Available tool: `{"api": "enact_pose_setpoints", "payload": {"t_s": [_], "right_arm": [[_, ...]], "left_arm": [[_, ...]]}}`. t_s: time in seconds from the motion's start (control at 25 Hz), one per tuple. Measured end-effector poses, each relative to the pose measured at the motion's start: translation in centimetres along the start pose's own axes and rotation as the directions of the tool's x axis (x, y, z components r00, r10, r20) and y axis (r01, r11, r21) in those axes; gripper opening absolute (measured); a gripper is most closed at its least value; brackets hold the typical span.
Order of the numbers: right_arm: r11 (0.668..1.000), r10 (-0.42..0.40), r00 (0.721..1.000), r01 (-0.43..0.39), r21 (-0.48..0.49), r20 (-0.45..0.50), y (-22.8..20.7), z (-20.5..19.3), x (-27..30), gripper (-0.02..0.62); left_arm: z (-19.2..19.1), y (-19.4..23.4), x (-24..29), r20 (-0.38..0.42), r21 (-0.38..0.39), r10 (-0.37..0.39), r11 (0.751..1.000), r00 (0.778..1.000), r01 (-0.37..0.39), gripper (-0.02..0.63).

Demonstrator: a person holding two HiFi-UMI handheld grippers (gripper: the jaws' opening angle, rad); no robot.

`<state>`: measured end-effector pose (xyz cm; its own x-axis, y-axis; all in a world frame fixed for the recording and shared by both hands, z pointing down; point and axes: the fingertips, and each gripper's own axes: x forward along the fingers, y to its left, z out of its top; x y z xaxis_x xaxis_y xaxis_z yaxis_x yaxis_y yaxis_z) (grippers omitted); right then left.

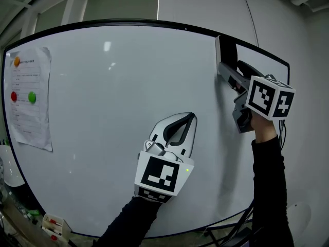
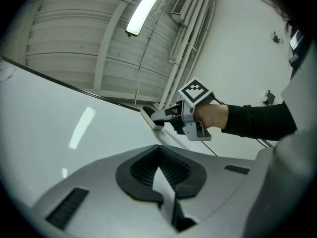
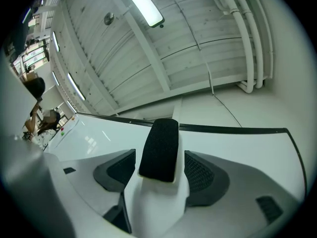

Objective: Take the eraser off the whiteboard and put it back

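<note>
The eraser (image 1: pixel 225 52), a white block with a black felt face, is up by the whiteboard's (image 1: pixel 103 96) top right corner, held flat at the board surface. My right gripper (image 1: pixel 229 71) is shut on it from below. In the right gripper view the eraser (image 3: pixel 159 150) stands between the two dark pads, felt face toward the camera. The left gripper view shows the right gripper (image 2: pixel 164 115) and the eraser (image 2: pixel 147 116) by the board's black frame. My left gripper (image 1: pixel 190 118) hangs lower in front of the board's middle, pointing up, shut on nothing.
A paper sheet (image 1: pixel 30 96) with orange, red and green magnets hangs on the board's left side. A small tray (image 1: pixel 54 225) with markers sits under the board's bottom left corner. Cables (image 1: pixel 231 230) hang below the board at the right. A pale wall (image 1: pixel 205 4) lies behind.
</note>
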<state>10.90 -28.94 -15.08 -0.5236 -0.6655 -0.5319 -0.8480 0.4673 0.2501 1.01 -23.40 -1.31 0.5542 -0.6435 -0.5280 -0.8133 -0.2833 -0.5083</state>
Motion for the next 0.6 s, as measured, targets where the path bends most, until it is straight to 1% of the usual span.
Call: {"api": "enact_pose_setpoints", "payload": {"t_s": [0.08,0.16,0.36,0.52,0.6], "right_arm": [[1.000,0.003,0.999,-0.003,0.007,0.042,0.3,0.1,-1.5,0.293],[1.000,0.001,0.998,-0.001,-0.002,0.063,0.8,-0.2,-2.9,0.293],[1.000,-0.001,0.999,0.002,-0.022,0.041,1.6,-2.7,-5.4,0.291],[0.997,-0.024,1.000,0.024,-0.072,0.001,2.5,-5.4,-7.6,0.290],[0.996,-0.021,1.000,0.021,-0.084,0.007,3.3,-6.5,-8.7,0.287]], "left_arm": [[-0.4,-0.1,-0.4,-0.002,-0.007,0.000,1.000,1.000,0.000,0.006],[-0.8,-0.2,-0.7,-0.004,-0.016,0.001,1.000,1.000,-0.001,0.006],[-1.6,-0.9,-1.1,0.002,-0.062,0.008,0.998,1.000,-0.007,0.006],[-2.5,-1.9,-1.7,-0.011,-0.100,-0.015,0.995,1.000,0.014,0.006],[-2.9,-2.3,-2.0,-0.014,-0.115,-0.025,0.993,1.000,0.023,0.006]]}}
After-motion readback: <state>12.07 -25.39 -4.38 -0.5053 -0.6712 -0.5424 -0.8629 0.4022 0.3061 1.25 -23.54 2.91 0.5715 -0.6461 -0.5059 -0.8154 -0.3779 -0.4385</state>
